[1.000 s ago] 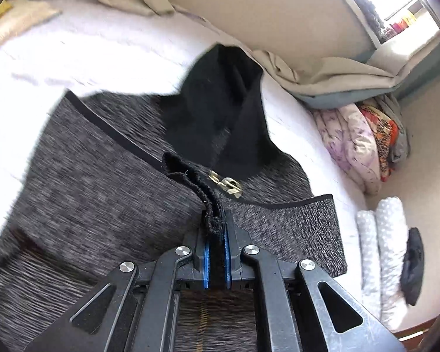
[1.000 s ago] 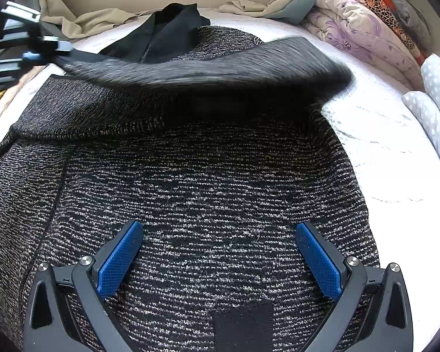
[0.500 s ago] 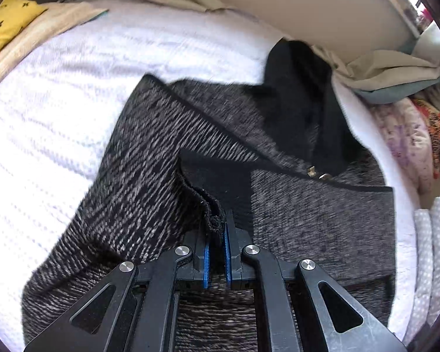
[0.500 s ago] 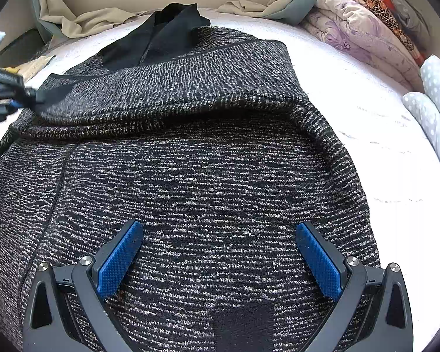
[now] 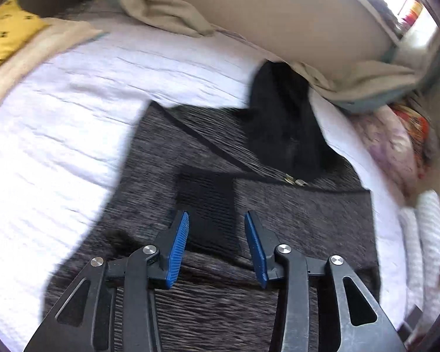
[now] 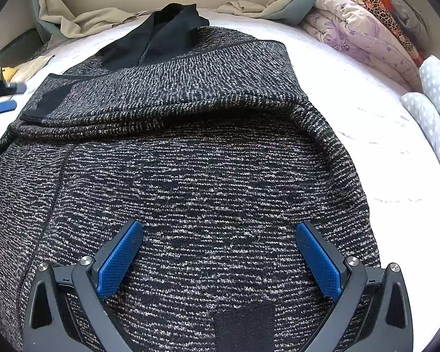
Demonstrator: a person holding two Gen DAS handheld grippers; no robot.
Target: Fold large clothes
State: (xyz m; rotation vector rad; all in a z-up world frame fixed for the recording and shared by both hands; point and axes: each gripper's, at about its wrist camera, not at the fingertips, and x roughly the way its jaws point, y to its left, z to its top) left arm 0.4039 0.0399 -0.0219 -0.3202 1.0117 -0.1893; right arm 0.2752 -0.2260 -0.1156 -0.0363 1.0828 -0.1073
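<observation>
A large black-and-grey knit coat (image 6: 208, 170) lies spread on the white bed (image 6: 352, 111), with one sleeve (image 6: 167, 96) folded across its upper part and a black collar (image 6: 161, 41) at the far end. In the left wrist view the coat (image 5: 293, 228) shows a black cuff patch (image 5: 208, 205) and a metal clasp (image 5: 294, 180). My left gripper (image 5: 216, 249) is open and empty, just above the cuff patch; it also shows at the left edge of the right wrist view (image 6: 0, 99). My right gripper (image 6: 217, 261) is open wide and empty over the coat's lower part.
A beige headboard (image 5: 278, 14) with a crumpled beige sheet (image 5: 161, 11) stands behind the bed. Folded floral quilts (image 6: 363, 38) and white dotted pillows (image 6: 437, 102) lie at the right. A yellow cloth (image 5: 6, 32) lies far left.
My left gripper carried the sleeve cuff across the coat, laid it down and opened, letting go of it. The right gripper has stayed open and still.
</observation>
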